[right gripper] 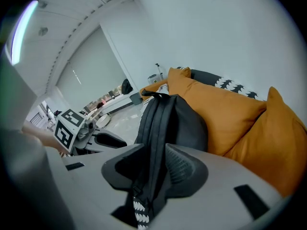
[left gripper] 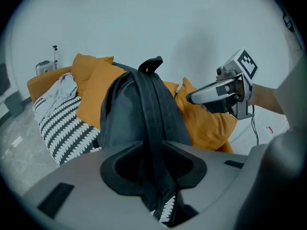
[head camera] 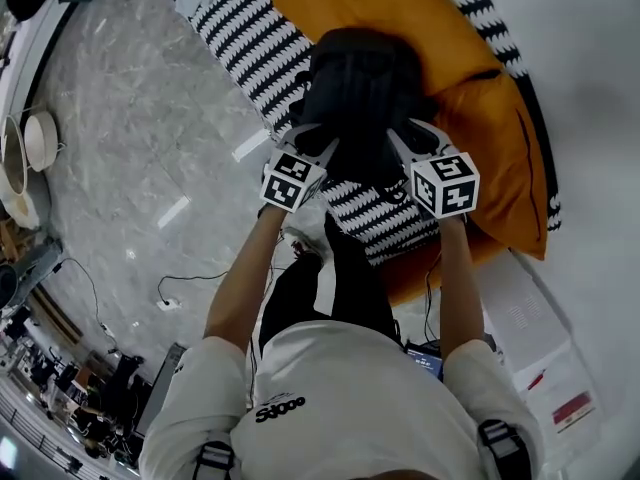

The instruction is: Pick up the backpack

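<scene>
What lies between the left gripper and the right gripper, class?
The black backpack, resting against the orange cushion, fills the stretch between the left gripper and the right gripper. The head view shows this.

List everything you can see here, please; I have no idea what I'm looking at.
backpack: one, black, standing against cushions
straps: two, black, one between each gripper's jaws
cushions: at least two, orange, behind backpack
blanket: one, black-and-white, under backpack
floor: grey marble, left
cable: one, black, on floor
papers: a few, white, lower right
person: one, white shirt, black trousers, bottom
left gripper: one, grey, jaws open round a strap
right gripper: one, grey, jaws open round a strap
</scene>
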### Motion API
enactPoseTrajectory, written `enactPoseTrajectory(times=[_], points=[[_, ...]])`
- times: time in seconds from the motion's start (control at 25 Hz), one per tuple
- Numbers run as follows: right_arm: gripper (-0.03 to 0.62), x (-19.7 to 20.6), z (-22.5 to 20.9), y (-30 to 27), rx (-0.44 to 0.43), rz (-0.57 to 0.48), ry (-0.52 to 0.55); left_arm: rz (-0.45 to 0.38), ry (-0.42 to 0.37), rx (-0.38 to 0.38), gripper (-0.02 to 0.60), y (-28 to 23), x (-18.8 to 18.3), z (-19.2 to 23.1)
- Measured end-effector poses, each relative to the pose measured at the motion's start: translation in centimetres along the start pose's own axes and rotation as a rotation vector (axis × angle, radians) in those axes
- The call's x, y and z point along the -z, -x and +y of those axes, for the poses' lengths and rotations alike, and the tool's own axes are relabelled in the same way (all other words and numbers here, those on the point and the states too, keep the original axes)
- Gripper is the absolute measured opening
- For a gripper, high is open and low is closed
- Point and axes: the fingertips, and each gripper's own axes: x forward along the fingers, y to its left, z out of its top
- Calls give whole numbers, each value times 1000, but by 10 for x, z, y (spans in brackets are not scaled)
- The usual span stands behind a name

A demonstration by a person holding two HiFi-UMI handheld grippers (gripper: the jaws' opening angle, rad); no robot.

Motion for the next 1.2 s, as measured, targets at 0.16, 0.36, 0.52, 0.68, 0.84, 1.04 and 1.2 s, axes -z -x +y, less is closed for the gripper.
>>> enactPoseTrajectory(times=[0.16,0.36,0.52,0.68,0.84,1.04,1.2], points=[[158,4,-1,-16,0,19,-1,10,25,47,132,-11,7,2],[172,3,-11,-37,-32,31,-12,21,42,109,152,-34,7,2],[186,8,-12,-61,-72,51,4,35,51,145,160,-49,15,3],[196,8,-15,-77,-114,48,12,32,46,163,164,-60,15,2],[196,4,-10,-86,-182,24,-11,23,60,179,164,-63,12,-1],[196,10,-8,-96,-182,-1,18,11,81,150,164,-67,20,-2],[173,13,-2,-88,-146,-27,33,16,83,116,164,-62,30,-6]])
